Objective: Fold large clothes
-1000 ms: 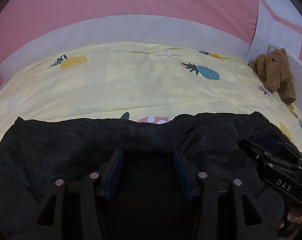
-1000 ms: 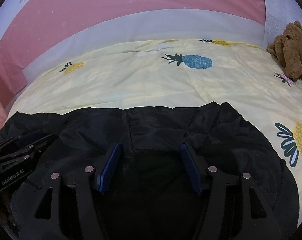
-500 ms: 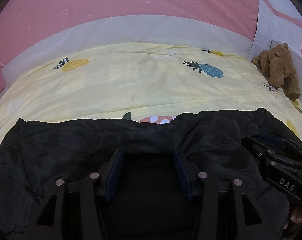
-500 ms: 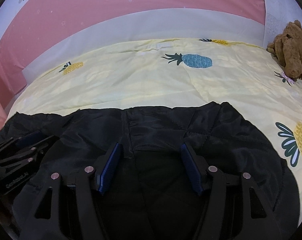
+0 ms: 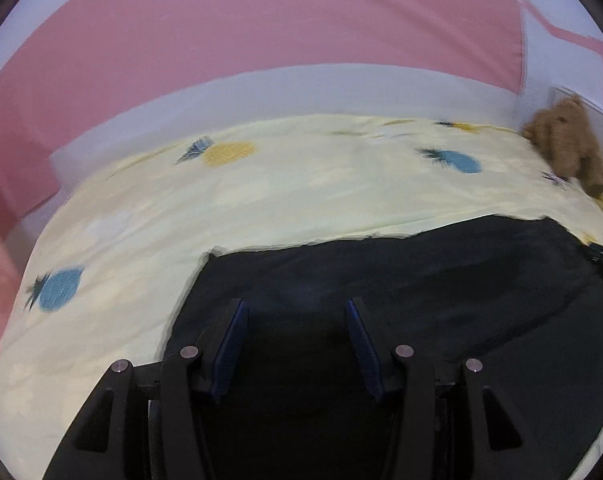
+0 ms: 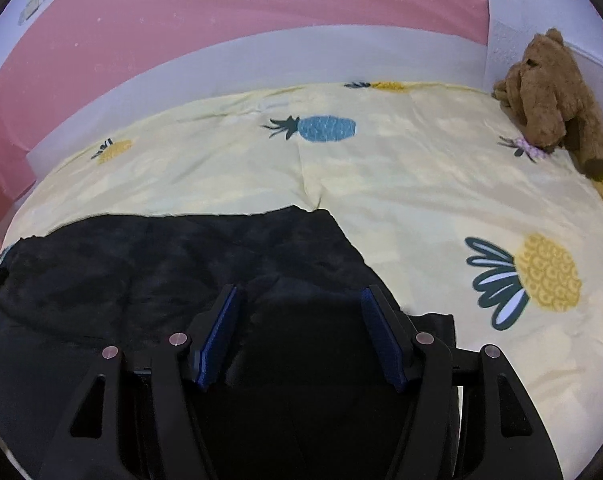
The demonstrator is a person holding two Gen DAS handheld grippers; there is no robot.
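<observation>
While both the left gripper [image 5: 295, 308] and right gripper [image 6: 299, 298] stand wide apart gripping nothing, the crumpled black fabric garment [image 6: 173, 264] lies beneath them on the pale yellow pineapple-print quilt [image 6: 401, 184].

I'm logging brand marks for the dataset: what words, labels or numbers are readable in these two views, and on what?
None can be read.
Black quilted garment: no tag or print shows.
Yellow pineapple-print bedsheet: pictures only.
Brown plush bear: no label shows.
</observation>
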